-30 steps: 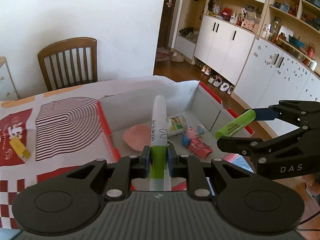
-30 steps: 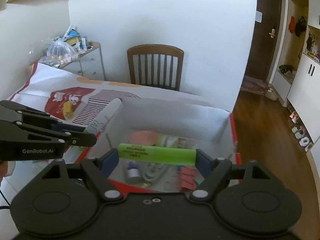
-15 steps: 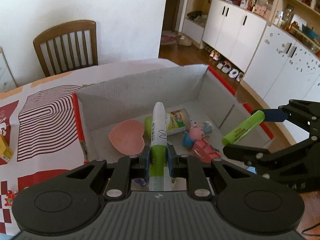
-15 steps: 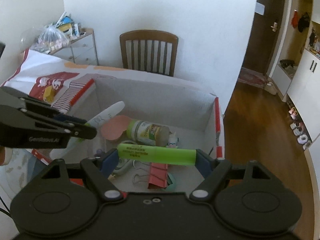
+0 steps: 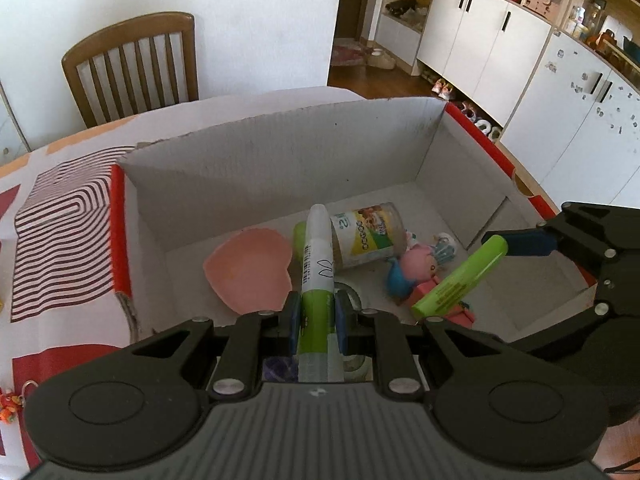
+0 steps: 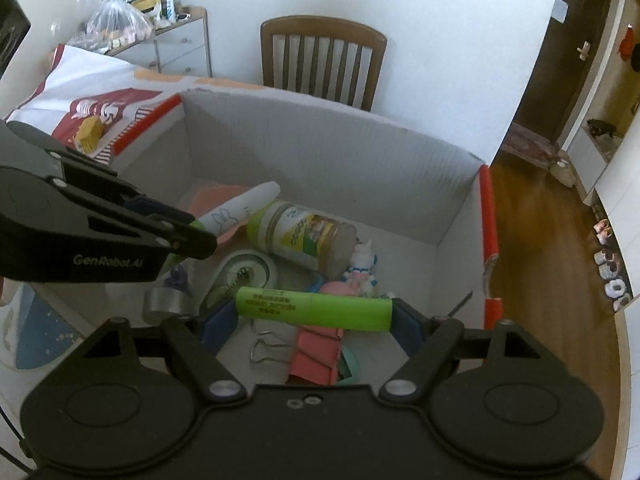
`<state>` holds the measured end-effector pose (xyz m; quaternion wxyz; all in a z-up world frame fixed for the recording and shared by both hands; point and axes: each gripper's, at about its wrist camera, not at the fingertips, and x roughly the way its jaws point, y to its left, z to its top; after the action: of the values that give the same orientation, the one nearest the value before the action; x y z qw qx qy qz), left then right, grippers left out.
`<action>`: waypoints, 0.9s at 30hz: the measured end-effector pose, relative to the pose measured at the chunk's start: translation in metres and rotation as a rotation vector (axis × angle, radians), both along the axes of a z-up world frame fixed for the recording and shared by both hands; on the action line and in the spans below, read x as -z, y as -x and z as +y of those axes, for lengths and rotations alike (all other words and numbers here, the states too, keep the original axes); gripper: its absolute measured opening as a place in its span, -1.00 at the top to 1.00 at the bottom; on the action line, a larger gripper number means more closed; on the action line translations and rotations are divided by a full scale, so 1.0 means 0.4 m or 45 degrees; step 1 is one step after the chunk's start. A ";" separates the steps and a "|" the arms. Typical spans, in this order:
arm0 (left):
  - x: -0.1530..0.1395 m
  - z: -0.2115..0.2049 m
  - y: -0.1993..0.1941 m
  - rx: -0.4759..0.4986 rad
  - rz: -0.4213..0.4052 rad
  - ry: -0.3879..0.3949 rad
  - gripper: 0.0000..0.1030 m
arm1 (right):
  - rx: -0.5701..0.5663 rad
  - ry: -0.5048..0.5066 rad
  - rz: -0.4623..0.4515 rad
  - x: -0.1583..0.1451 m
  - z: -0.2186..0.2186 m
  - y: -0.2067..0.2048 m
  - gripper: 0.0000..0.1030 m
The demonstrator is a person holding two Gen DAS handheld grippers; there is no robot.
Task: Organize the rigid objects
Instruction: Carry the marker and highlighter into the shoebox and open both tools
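Your left gripper (image 5: 316,316) pinches the white marker (image 5: 317,248), right gripper (image 6: 314,316) clamps the green highlighter (image 6: 312,307) endwise; box (image 5: 280,152) at 12 o'clock.

I can read "GenRobot.AI" in pale letters on the side of the left gripper (image 6: 188,236), which sits left of the jar (image 6: 304,238). The jar's label shows a large "2" and a row of round letters, lying sideways; I cannot make the word out. The white marker (image 5: 318,256) beside the jar carries a drawn rabbit outline and a line of print too small to read. The green marker (image 6: 312,308) in front of the jar bears dark print, also illegible.
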<state>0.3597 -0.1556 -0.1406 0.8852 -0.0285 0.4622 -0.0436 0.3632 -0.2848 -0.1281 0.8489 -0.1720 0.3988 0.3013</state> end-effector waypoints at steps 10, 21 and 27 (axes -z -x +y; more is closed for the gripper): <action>0.026 -0.003 -0.026 -0.007 0.044 0.018 0.67 | -0.016 -0.002 0.045 0.012 0.004 -0.030 -0.56; 0.036 0.002 -0.037 -0.030 0.081 0.027 0.67 | -0.025 0.044 0.089 0.022 0.015 -0.039 -0.57; 0.043 0.002 -0.036 -0.055 0.088 0.021 0.66 | -0.014 0.050 0.085 0.021 0.015 -0.032 -0.61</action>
<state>0.3740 -0.1549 -0.1580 0.8691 -0.0474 0.4915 -0.0273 0.3761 -0.2786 -0.1366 0.8298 -0.1807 0.4319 0.3037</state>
